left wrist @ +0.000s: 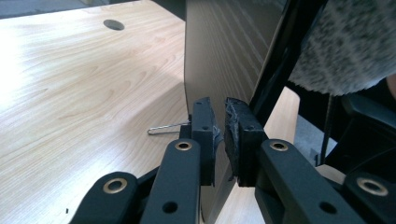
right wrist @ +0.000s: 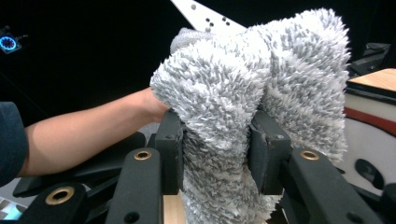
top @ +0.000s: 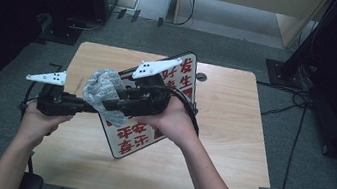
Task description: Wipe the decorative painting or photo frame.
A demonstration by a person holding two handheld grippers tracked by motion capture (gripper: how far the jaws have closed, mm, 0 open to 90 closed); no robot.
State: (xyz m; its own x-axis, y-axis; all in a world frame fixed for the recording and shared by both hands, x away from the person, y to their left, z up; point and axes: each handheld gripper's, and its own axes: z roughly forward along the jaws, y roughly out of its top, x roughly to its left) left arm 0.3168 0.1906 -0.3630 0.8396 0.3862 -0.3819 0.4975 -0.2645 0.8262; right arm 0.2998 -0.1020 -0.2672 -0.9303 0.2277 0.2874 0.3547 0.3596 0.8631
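A white sign board (top: 131, 140) with red characters and a black rim stands tilted on edge on the wooden table (top: 224, 133). My left gripper (top: 92, 108) is shut on its left edge. In the left gripper view the pads (left wrist: 205, 133) pinch the thin board (left wrist: 224, 56), whose wood-grain back faces the camera. My right gripper (top: 110, 105) is shut on a fluffy grey cloth (top: 102, 87) and holds it against the board's upper left face. In the right gripper view the cloth (right wrist: 252, 79) bulges up between the jaws of that gripper (right wrist: 215, 149).
A round cable hole (top: 201, 76) sits near the table's far edge. A thin metal pin (left wrist: 166, 127) lies on the table beside the board. Black stands and cables (top: 302, 99) are on the floor to the right.
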